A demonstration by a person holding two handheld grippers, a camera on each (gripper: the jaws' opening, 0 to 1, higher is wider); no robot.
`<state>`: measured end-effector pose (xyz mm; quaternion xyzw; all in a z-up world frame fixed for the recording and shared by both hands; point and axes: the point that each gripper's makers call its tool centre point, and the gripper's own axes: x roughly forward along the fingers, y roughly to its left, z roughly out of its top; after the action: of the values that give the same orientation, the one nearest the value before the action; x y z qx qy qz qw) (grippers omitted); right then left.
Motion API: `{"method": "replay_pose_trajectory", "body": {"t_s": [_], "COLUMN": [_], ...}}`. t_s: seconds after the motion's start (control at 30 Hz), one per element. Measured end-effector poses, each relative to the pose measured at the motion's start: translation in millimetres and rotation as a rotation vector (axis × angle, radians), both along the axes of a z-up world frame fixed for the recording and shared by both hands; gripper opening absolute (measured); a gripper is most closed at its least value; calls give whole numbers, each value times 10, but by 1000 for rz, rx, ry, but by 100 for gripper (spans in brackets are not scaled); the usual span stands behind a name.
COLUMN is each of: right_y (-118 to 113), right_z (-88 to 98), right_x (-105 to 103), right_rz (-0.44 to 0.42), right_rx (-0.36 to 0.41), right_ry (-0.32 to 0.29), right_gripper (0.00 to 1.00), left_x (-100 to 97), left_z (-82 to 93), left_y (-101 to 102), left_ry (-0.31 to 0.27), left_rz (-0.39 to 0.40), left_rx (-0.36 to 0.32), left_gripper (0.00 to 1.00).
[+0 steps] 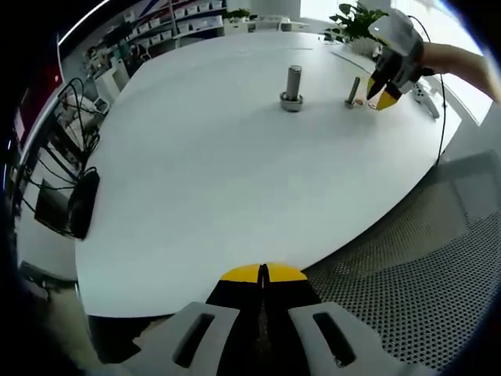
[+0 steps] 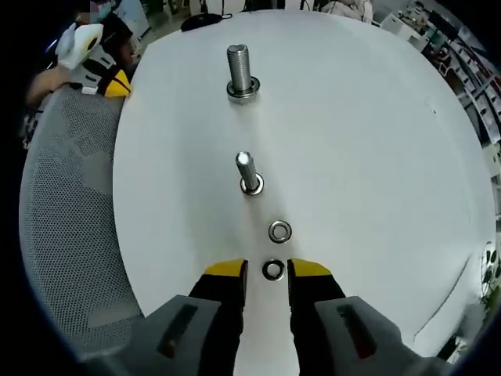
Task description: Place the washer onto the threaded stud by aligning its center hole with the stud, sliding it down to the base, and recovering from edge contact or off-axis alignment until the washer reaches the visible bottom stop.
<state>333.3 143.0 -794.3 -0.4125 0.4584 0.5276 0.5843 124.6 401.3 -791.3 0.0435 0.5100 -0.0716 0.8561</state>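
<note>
Starting at the left of the right gripper view, the left gripper (image 2: pixel 116 83) hangs off the edge of the round white table (image 2: pixel 352 141), above a grey mesh chair back (image 2: pixel 66 235), with a person's hand behind it. Moving right, along the middle of the table stand a large silver threaded stud with a nut at its base (image 2: pixel 241 73) at the far end and a smaller silver threaded stud (image 2: pixel 248 174) upright nearer the camera. Just in front of the smaller stud lies a flat silver washer (image 2: pixel 279 231), and a second, smaller silver washer (image 2: pixel 272 270) lies flat on the table between the yellow-tipped fingers of the right gripper (image 2: pixel 267 271). Those jaws are spread apart on either side of that washer (whether either pad touches it cannot be told).

In the left gripper view, black cables and a dark box (image 1: pixel 66 200) sit at the left beside the table. The left gripper's own black jaws with yellow tips (image 1: pixel 263 273) are pressed together at the table's near edge, holding nothing. Further right, the large stud (image 1: pixel 293 88) and the small stud (image 1: pixel 353 92) stand well apart from it, and the right gripper (image 1: pixel 381 98) is lowered just beside the small stud.
</note>
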Motion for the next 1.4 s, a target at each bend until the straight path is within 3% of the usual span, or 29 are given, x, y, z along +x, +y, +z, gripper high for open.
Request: {"method": "replay_pose_trajectory", "body": {"t_s": [0.2,0.47,0.63,0.83,1.4], "right_y": [-79,-76,-63,-58,-50], "right_z": [-57,-48,-58,-64,-61], "right_x": [-4,47,30,30,25], "right_rz": [15,4,67,71,39], "right_rx": [-36,-17,-68,-96,-65], "right_ry": [-5,1,-19,-23,-34], "right_gripper": [23,18,18,18,17], "left_x": [0,9,3,-2,-18], "left_z": [1,15,8,4,-13], "left_y": [1,0,3,2,0], "left_ry": [-1,-10,-5,-1,15], "left_rz": [0,3,3,3,-1], "left_rx": [0,0,2,3,8], "left_gripper": [0,0,0,0,0]}}
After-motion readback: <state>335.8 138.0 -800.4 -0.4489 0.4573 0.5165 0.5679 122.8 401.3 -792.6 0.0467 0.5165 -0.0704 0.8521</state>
